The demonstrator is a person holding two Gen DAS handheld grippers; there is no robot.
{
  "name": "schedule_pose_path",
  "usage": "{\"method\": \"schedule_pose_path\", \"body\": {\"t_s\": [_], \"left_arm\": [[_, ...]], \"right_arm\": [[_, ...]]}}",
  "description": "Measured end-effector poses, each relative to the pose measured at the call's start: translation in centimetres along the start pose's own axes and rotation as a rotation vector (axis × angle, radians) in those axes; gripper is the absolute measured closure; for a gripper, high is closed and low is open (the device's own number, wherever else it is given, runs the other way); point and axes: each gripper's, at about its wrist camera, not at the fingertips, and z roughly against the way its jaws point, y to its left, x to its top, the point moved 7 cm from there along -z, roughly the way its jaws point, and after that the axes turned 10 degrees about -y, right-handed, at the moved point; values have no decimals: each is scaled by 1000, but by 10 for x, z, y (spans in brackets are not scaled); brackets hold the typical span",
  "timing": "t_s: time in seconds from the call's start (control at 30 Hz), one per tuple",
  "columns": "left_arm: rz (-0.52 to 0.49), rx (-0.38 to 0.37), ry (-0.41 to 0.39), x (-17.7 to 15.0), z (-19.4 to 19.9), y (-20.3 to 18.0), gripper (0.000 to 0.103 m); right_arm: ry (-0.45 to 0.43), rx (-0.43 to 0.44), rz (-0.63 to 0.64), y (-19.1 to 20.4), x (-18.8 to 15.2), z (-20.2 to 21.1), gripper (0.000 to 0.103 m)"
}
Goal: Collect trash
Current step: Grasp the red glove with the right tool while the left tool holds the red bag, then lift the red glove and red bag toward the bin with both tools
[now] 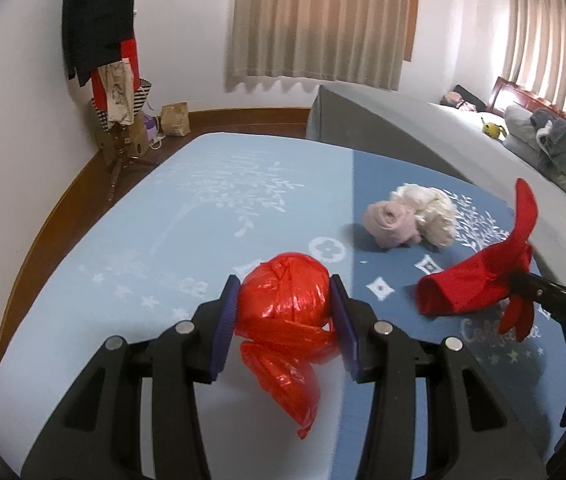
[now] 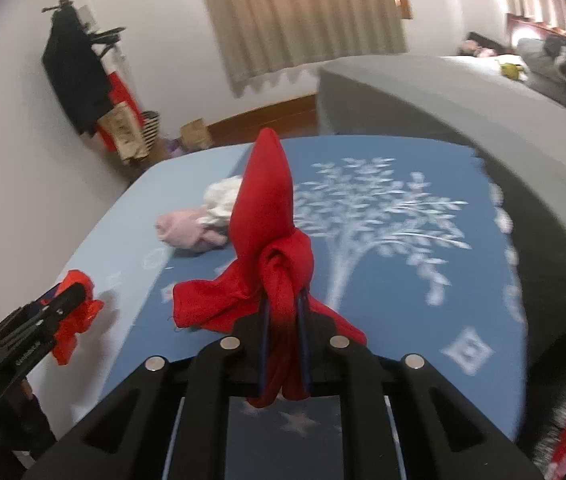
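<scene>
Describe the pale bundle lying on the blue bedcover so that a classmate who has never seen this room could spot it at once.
Start at the blue bedcover printed with white trees, beside the grey bed. Near the line where its light half meets its dark half lies the pale bundle: a rolled pink cloth pressed against a fluffy cream one. Unlike the red plastic bag and red cloth, it is pale and no tongs hold it.

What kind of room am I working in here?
Most likely a bedroom: a bed with pillows and plush toys, curtained windows, and a coat stand hung with clothes.
</scene>
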Motion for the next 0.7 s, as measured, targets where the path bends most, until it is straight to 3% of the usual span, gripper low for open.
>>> {"method": "schedule_pose_path", "body": {"t_s": [0.2,0.23,0.27,0.33,0.43,0.7], "left_arm": [[-7,-27,16,-6,-3,-18,60],[-8,-29,19,-7,-3,-19,60],[-7,-31,20,-8,-3,-20,60],[-8,-31,20,-9,-3,-21,60],[-9,-30,20,-10,-5,-22,60],[-9,-14,18,-9,-6,-15,60]], "right_arm": [[33,-44,-9,-18,-11,1,80],[32,-44,-10,-20,-11,2,66],[28,-48,-8,-20,-11,3,45],[7,-60,-2,-18,-8,7,28],[-10,-59,13,-14,-6,9,17],[15,-53,23,4,-5,-20,13]]}}
